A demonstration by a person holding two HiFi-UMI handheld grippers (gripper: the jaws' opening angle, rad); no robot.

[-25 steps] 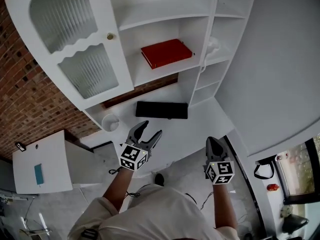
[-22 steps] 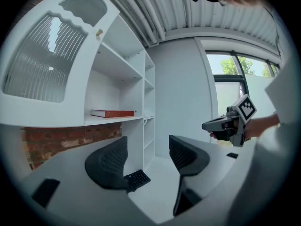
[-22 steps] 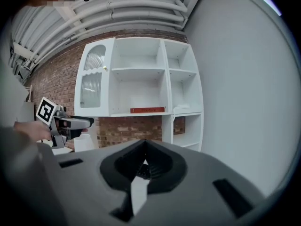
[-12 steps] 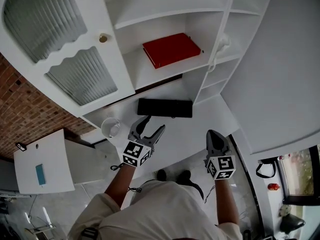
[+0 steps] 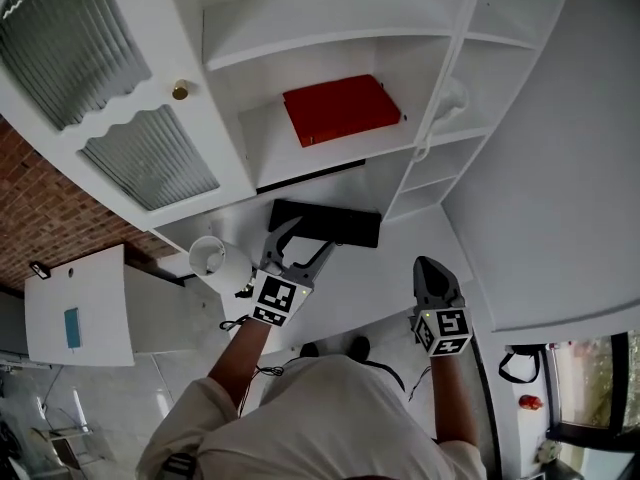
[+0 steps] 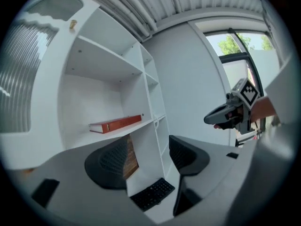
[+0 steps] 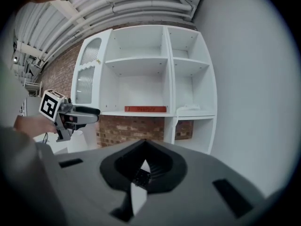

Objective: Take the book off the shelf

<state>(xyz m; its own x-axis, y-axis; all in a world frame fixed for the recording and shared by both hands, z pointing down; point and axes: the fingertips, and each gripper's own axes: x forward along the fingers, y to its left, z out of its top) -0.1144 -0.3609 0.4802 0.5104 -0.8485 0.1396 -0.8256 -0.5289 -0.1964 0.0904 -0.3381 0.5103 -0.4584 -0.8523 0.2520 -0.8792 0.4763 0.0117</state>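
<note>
Careful: your left gripper (image 5: 305, 240) is spread wide and empty over the keyboard (image 5: 325, 224), and your right gripper (image 5: 432, 268) is pressed together. The book (image 5: 340, 109) lies flat toward the shelf's (image 5: 265, 153) right end, well apart. A low reach could knock the front edge or shove the book backward.

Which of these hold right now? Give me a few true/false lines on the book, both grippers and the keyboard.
1. The red book lies flat on the shelf. True.
2. The left gripper is shut on the book. False: its fingers are apart and empty, below the shelf.
3. The right gripper is shut and holds nothing. True.
4. The black keyboard sits on the shelf beside the book. False: it lies on the desk surface under that shelf.
</note>
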